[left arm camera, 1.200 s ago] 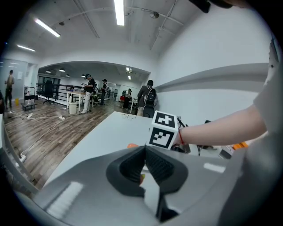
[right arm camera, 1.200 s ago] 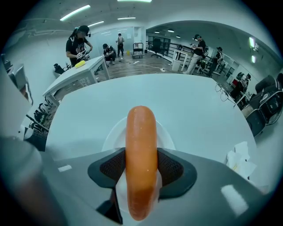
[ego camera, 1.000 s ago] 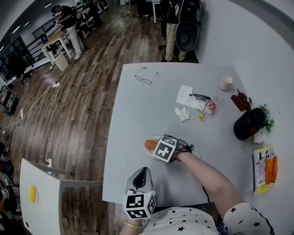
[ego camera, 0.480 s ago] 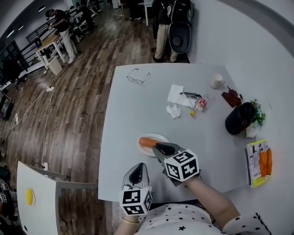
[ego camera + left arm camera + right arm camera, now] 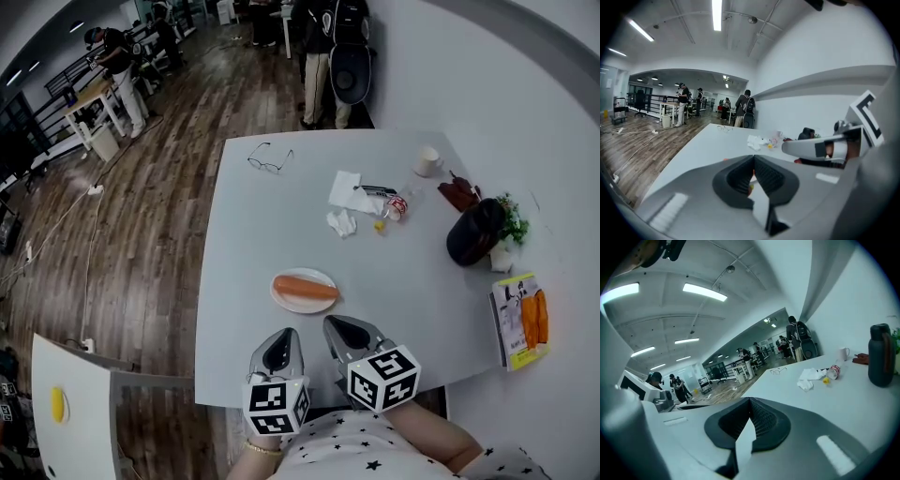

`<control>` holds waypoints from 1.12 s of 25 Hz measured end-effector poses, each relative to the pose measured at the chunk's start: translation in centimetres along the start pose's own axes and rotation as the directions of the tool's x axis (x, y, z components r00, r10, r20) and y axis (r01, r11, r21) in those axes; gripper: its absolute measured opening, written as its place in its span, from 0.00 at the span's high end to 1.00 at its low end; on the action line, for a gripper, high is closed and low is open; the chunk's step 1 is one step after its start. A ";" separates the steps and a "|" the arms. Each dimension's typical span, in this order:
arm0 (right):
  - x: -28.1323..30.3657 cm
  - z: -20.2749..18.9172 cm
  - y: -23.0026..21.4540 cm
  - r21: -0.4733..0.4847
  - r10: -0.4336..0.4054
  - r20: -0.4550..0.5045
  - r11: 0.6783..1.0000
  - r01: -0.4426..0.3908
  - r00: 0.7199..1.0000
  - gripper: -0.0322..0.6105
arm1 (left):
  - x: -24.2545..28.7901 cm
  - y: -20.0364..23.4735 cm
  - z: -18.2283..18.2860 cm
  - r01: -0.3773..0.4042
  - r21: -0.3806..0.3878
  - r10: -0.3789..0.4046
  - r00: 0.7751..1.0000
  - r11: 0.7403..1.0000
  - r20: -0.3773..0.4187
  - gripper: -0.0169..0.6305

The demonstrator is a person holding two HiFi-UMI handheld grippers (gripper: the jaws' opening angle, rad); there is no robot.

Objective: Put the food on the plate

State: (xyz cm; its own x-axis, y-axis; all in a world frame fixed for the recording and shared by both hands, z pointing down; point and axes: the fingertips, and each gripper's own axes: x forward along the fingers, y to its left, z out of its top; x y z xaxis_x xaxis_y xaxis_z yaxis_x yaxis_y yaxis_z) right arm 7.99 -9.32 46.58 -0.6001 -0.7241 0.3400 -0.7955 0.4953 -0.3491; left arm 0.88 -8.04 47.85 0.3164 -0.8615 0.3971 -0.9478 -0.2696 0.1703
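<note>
Left tongs (image 5: 281, 345) and right tongs (image 5: 339, 330) sit closed and empty; food (image 5: 305, 288) lies on plate (image 5: 286, 303). I judge my task done.

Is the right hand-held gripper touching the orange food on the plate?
Apart. The head view shows bare table between the right hand-held gripper, jaws shut, and the orange food lying on the plate.

Tiny yellow object (image 5: 379, 225), unidentifiable
</note>
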 end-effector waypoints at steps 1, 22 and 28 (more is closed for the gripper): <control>-0.1 -0.1 0.1 -0.003 0.003 0.003 1.000 -0.003 1.000 0.95 | 0.0 -0.1 0.0 0.000 0.001 0.000 1.000 1.000 0.001 0.96; 0.2 0.4 1.8 -0.074 0.022 0.018 0.997 -0.021 1.000 0.95 | -0.4 0.7 1.3 -0.023 0.017 0.022 0.999 1.000 0.046 0.96; 0.1 0.5 1.7 -0.071 0.020 0.021 0.997 -0.018 1.000 0.95 | -0.4 0.4 1.5 -0.022 0.022 0.020 0.999 1.000 0.050 0.96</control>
State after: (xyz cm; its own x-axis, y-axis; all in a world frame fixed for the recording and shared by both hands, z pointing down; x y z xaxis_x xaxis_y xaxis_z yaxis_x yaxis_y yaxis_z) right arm 6.60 -8.75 45.56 -0.6138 -0.7238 0.3151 -0.7884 0.5413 -0.2924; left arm 0.28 -8.49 46.43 0.2946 -0.8872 0.3551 -0.9550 -0.2603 0.1420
